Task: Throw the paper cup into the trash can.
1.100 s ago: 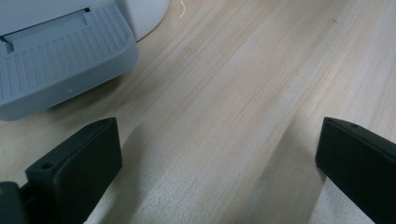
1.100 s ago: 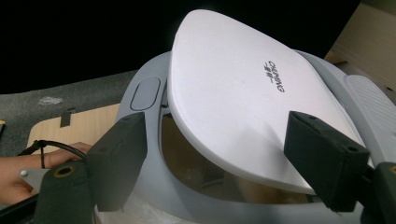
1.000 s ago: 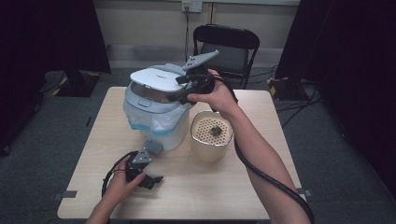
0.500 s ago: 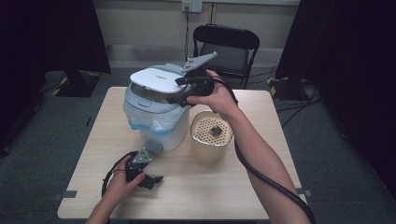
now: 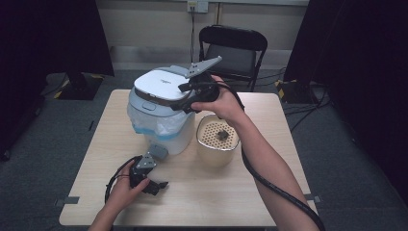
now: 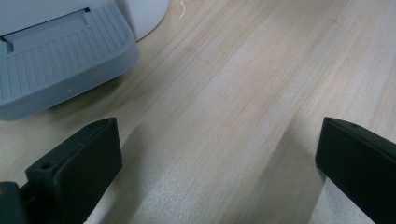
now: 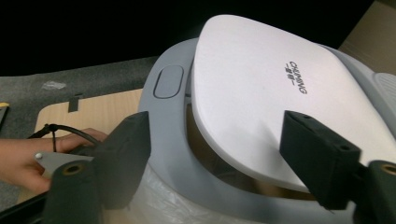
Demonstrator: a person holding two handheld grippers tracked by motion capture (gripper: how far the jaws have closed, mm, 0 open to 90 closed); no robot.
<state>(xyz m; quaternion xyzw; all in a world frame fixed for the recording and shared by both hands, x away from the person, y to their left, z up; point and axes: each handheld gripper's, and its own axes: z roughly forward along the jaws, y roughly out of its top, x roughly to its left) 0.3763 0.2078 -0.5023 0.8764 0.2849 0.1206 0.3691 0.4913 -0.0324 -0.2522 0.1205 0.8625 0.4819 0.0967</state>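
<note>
Printed lettering on bin lid

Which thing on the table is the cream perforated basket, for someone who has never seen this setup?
On the wooden table, find the white lidded bin lined with a plastic bag. Immediately right of it, under the right forearm, stands the basket: an open-topped cream tub whose bottom is dotted with holes, unlike the closed bin.

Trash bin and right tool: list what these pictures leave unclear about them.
- Inside of the trash bin: hidden in the high view by its white lid; the right gripper view shows only a dark gap under it.
- Right tool: the high view's angle hides whether its pads touch the lid; the right gripper view shows them apart.
- Dark lump in the beige perforated basket: too small to identify in the high view.
- Grey pedal: cut off by the left gripper view's edge.
</note>
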